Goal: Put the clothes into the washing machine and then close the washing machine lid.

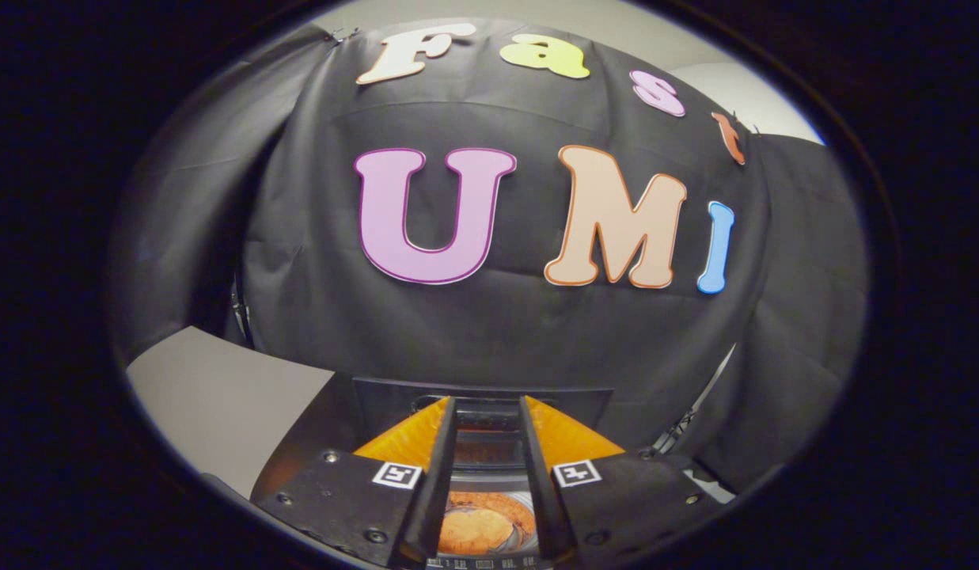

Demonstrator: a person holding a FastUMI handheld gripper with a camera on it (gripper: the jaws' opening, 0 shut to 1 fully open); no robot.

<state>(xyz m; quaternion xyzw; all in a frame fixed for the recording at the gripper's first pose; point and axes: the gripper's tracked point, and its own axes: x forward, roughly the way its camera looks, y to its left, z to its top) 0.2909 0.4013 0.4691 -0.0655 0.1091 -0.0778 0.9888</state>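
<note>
gripper (489,412) held level, high above the washing machine (489,443), fingers parted a little with a clear gap between them and nothing clamped there. below and between the fingers, seen down through the gap: the open drum of the washing machine, with orange clothes (483,529) lying at the bottom. so, by judgement, clothes part of the task finished, or nearly; empty gripper fits with that. just beyond the fingertips, standing upright: a dark panel, most probably the raised lid (481,396), though only partly visible behind the fingers. probably the reason for this pose: lifted clear of the drum opening, facing the lid, in order to reach its top edge and push it down. not possible to tell if more clothes wait outside the machine. to the left of the gripper, a pale grey surface (220,404) beside the machine. remaining step, as judged: closing the lid. risk: fingers slipping off the lid edge, or lid dropping hard.
</note>
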